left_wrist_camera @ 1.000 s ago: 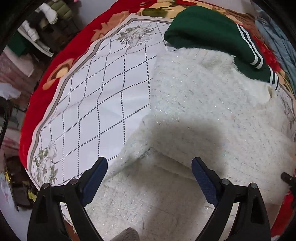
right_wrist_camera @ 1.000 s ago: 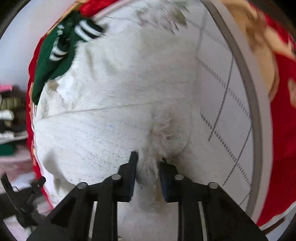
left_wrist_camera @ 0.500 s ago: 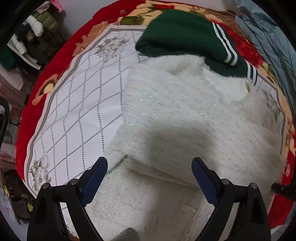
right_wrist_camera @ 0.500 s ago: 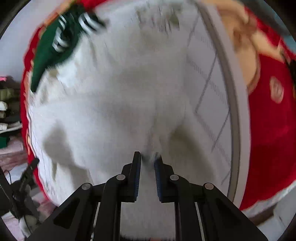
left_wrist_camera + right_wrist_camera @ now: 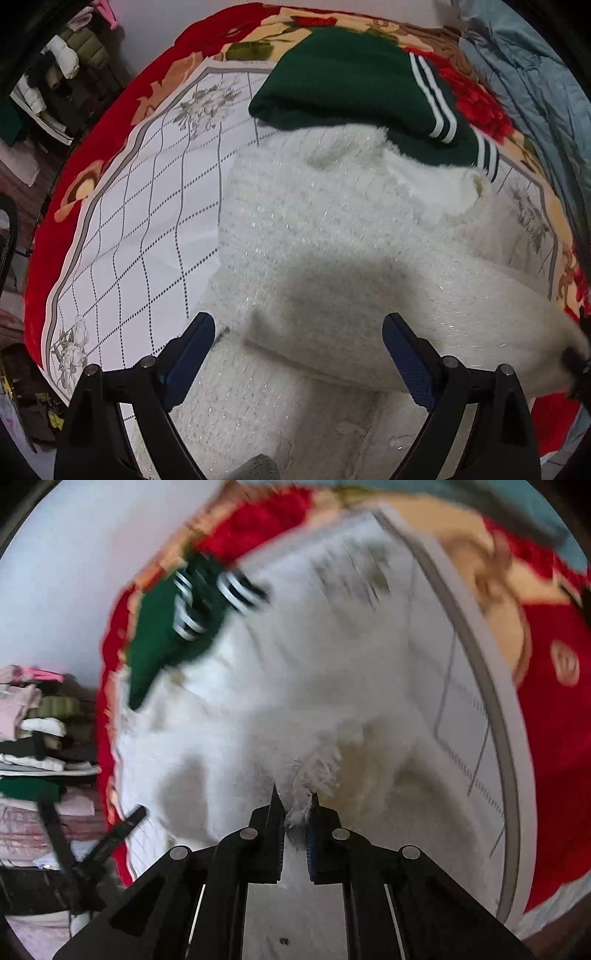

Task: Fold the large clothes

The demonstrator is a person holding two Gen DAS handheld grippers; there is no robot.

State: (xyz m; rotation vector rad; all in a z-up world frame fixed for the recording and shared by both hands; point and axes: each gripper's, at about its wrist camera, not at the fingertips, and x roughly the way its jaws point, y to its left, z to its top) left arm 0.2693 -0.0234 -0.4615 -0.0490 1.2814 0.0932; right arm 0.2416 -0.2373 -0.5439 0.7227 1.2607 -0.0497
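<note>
Left wrist view showed the left hand-held gripper [image 5: 298,334] with its jaws spread wide, holding nothing, hovering over a white sweater [image 5: 332,236]. The sweater lay ahead of and beneath those jaws on a bed [image 5: 140,206] covered with a white diamond-grid spread bordered in red and floral print. A folded-over layer of the sweater crossed between the blue pads [image 5: 192,354], its edge running from just ahead of the left pad toward the right one, with a lower layer showing nearer the camera. A shadow fell on the knit just ahead of the jaws. Beyond the sweater, at its far edge and touching it, sat a green garment [image 5: 343,85] with white stripes. Farther right lay a blue-grey quilted cloth [image 5: 535,85]. Off to the far left, past the bed's edge, clothes [image 5: 66,59] hung or were piled.

Right wrist view, blurred by motion, showed the right hand-held gripper [image 5: 295,805] clenched on a fuzzy edge of the sweater [image 5: 288,686], with white fibres bunched between the narrow jaws. The knit spread ahead and to the left of that gripper over the bed [image 5: 465,716]. The green garment [image 5: 162,635] sat ahead and to the left. Folded clothes [image 5: 37,716] were stacked at the far left.
</note>
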